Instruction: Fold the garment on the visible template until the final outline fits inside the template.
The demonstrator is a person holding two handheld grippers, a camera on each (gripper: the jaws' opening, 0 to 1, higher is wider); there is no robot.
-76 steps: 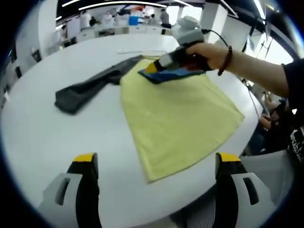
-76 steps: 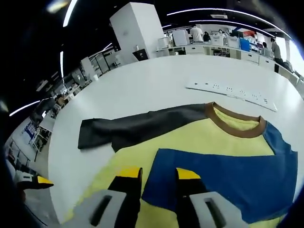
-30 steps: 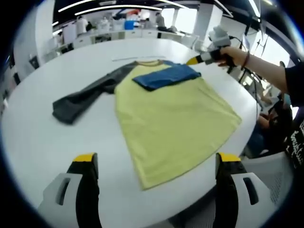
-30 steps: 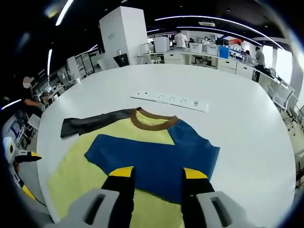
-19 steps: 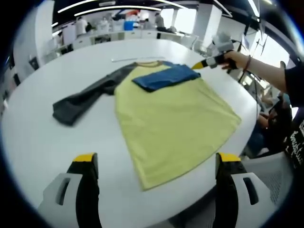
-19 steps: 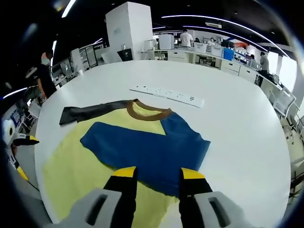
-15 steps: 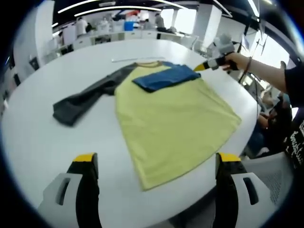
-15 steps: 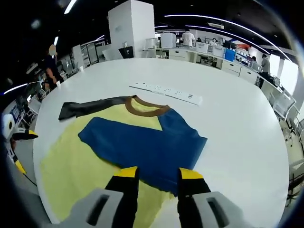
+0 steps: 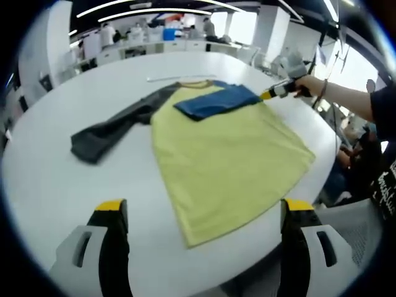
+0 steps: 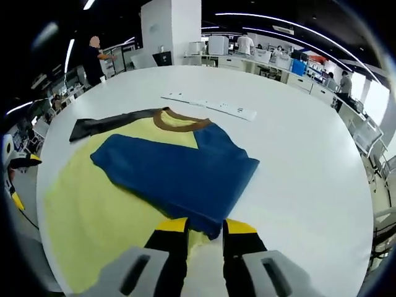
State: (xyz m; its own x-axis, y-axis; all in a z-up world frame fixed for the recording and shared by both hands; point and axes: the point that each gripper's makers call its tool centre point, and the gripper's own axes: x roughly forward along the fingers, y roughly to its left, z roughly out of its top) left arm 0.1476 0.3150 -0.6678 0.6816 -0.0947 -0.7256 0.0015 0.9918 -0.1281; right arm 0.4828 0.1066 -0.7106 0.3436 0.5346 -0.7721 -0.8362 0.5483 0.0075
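Note:
A yellow shirt [image 9: 229, 154] lies flat on the round white table [image 9: 49, 185]. Its dark grey sleeve [image 9: 108, 127] stretches out to the left. The blue sleeve [image 9: 213, 101] is folded over the chest below the brown collar [image 10: 179, 122]. My left gripper [image 9: 205, 207] hovers wide open at the near table edge, holding nothing. My right gripper [image 9: 275, 93], held by a hand, sits low at the blue sleeve's [image 10: 173, 167] outer corner. In the right gripper view my right gripper [image 10: 205, 227] has its jaws drawn narrow, and the sleeve's corner lies pinched between them.
A white power strip [image 10: 210, 106] lies on the table beyond the collar. The table edge runs close on the right, with chairs [image 10: 371, 133] past it. Desks and standing people [image 10: 96, 55] fill the background. My left gripper's yellow tip [image 10: 21, 162] peeks in at the left.
My right gripper has dropped to the blue sleeve's outer corner and its jaws have narrowed onto the cloth. My left gripper and the shirt have stayed put.

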